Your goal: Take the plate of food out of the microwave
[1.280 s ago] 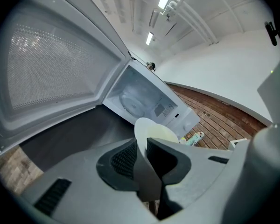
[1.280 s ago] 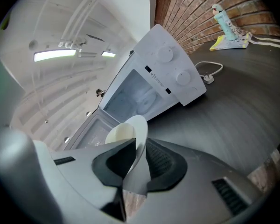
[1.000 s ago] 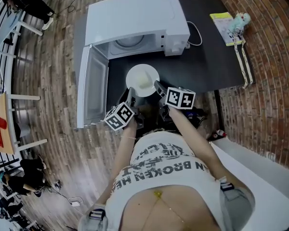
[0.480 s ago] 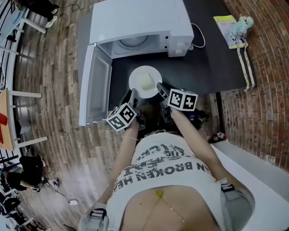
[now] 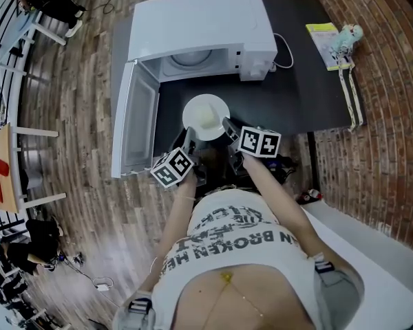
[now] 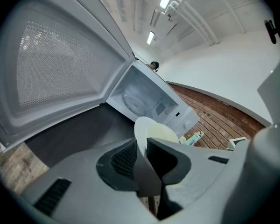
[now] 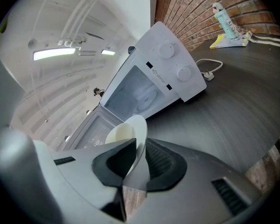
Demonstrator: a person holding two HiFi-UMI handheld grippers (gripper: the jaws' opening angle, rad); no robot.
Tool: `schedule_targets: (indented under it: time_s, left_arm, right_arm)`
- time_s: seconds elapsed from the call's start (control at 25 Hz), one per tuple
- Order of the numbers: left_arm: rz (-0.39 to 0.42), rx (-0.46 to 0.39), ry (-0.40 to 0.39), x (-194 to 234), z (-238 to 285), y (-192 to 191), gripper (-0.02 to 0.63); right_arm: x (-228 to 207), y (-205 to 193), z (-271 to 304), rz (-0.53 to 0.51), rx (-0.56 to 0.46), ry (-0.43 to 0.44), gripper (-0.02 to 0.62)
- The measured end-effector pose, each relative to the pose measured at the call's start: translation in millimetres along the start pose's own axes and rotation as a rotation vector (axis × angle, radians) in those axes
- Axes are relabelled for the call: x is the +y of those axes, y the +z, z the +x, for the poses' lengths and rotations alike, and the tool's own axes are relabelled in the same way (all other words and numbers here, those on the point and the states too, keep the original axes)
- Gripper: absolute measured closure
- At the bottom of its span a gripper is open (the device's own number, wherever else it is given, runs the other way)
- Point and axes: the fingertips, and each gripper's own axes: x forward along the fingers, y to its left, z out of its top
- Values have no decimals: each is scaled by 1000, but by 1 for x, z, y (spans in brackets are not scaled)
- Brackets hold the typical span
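Holds the plate of food (image 5: 205,116) just in front of the microwave (image 5: 199,23), outside its cavity and beside its swung-out door (image 5: 136,126). Clamps left gripper (image 5: 190,141) and right gripper (image 5: 228,126) narrowly on opposite rim edges, probably to keep it level.

left claw (image 5: 190,141) clamped, right claw (image 5: 228,126) clamped
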Motion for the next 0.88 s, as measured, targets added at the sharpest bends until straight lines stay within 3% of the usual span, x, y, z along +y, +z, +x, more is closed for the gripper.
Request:
schedule_targets:
  time_s: [0.88]
  left_arm:
    - [-16,-3,22,-2,-2,-9,535]
  right_arm:
    - [-4,-1,-5,-22,27,10,535]
